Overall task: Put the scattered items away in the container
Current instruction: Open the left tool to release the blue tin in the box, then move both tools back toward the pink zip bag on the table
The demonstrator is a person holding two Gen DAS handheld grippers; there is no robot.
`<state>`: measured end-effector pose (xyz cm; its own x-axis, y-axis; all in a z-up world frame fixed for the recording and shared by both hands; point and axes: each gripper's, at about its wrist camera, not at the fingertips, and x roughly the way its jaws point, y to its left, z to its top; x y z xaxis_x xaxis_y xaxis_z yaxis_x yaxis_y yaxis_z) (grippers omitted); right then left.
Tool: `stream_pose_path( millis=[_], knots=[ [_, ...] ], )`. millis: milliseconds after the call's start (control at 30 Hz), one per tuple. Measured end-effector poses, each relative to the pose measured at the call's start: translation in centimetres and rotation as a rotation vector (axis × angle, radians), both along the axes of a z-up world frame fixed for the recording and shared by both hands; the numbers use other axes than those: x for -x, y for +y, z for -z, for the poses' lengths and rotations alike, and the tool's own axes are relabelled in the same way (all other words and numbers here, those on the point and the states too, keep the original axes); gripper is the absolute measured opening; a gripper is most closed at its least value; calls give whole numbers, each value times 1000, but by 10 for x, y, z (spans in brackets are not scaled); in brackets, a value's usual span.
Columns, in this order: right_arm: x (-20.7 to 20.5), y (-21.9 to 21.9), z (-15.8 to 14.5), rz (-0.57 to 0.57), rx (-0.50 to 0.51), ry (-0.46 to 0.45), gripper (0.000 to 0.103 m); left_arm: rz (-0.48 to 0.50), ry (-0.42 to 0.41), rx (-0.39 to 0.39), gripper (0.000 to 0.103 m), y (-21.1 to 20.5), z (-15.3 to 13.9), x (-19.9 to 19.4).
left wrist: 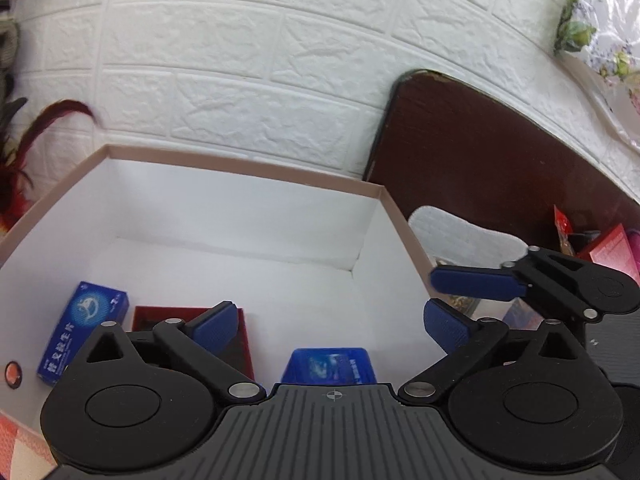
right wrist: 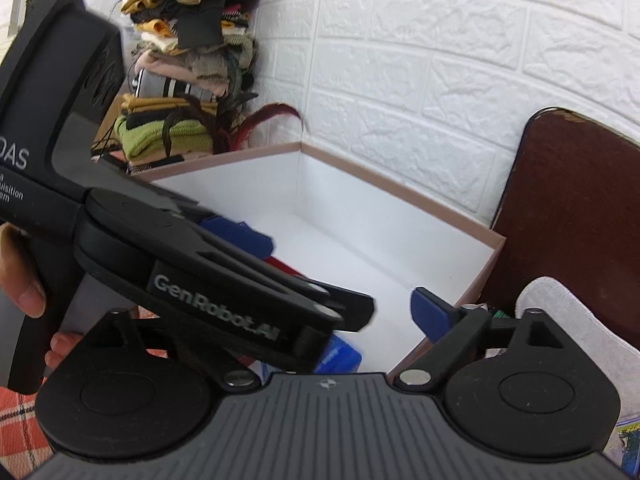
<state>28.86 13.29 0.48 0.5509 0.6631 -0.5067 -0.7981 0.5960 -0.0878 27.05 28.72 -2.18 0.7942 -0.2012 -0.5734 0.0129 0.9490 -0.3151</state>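
The container is a pink-rimmed box (left wrist: 248, 166) with a white inside, also seen in the right wrist view (right wrist: 400, 188). In it lie a blue medicine box (left wrist: 84, 332), a dark red box (left wrist: 192, 336) and a second blue box (left wrist: 328, 366), which sits just below my left gripper (left wrist: 332, 328). That gripper hangs open over the box with nothing between its fingers. My right gripper (right wrist: 320, 316) is also open at the box's right corner. The left gripper's body, held by a hand (right wrist: 20, 280), hides its left finger. One right-gripper finger (left wrist: 476, 284) shows beside the box's right wall.
A dark brown board (left wrist: 480, 152) leans on the white brick wall right of the box, with a white cloth (left wrist: 452, 232) at its foot. Red packets (left wrist: 608, 248) lie at the far right. Folded clothes (right wrist: 180, 80) are stacked left of the box on an orange checked cloth (right wrist: 16, 420).
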Motion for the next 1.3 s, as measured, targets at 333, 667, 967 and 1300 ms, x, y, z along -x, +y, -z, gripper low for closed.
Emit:
stream_pose_path(
  millis=[333, 667, 967, 1300],
  knots=[
    [6, -7, 3, 32, -4, 26, 100, -56, -12, -5, 103, 3, -4, 16],
    [27, -26, -3, 62, -56, 43, 102, -50, -72, -72, 103, -19, -15, 55],
    [70, -83, 11, 161, -172, 111, 103, -24, -209, -196, 103, -72, -10, 111],
    [138, -157, 38, 295, -171, 63, 102, 48, -241, -188, 103, -140, 14, 159]
  ],
)
